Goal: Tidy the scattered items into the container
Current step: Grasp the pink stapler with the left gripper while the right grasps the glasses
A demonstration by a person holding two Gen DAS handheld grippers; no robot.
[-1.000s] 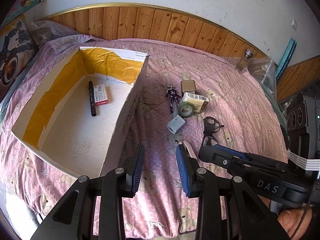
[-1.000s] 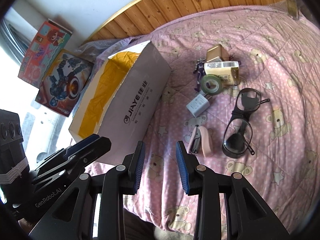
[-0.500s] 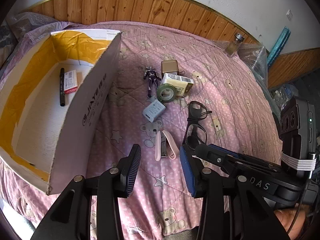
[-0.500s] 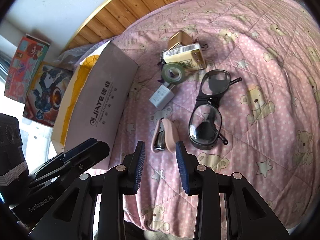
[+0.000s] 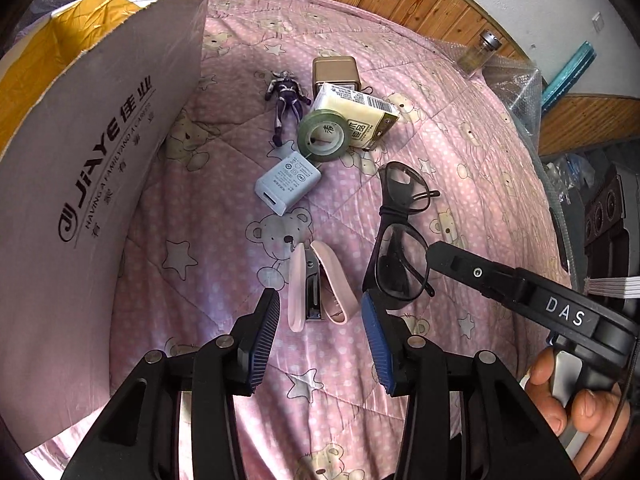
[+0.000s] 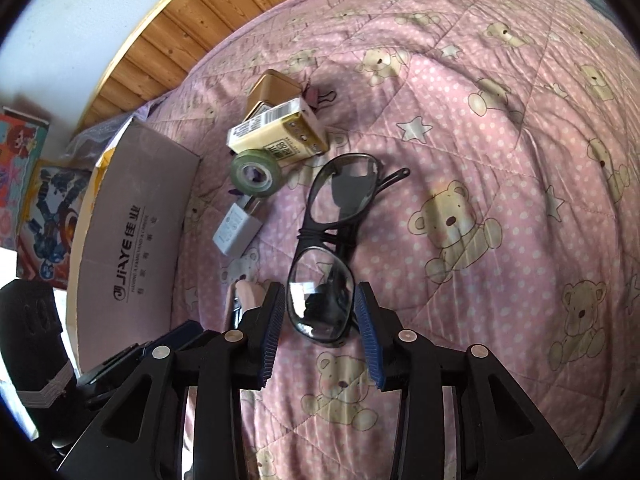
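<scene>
A pink stapler [image 5: 320, 286] lies on the pink bedspread, its near end between the open fingers of my left gripper [image 5: 320, 312]. Black glasses [image 6: 332, 248] lie to its right; my right gripper [image 6: 321, 312] stands open astride their near lens. Farther off sit a grey charger [image 5: 289, 187], a green tape roll [image 5: 323, 137], a cream carton [image 5: 360, 115], a gold tin [image 5: 335, 71] and a purple figure [image 5: 285, 98]. The cardboard box [image 5: 92, 168] stands at the left, its inside mostly hidden.
A glass bottle [image 5: 478, 52] stands at the bed's far right edge by bubble wrap. Wooden panelling backs the bed. Toy boxes [image 6: 36, 200] lean beyond the cardboard box. A hand [image 5: 576, 408] holds the right gripper's handle [image 5: 528, 292].
Both grippers have dropped closer to the bedspread and forward. The left one now brackets the stapler, the right one brackets the glasses' near lens. The box has slid out to the left.
</scene>
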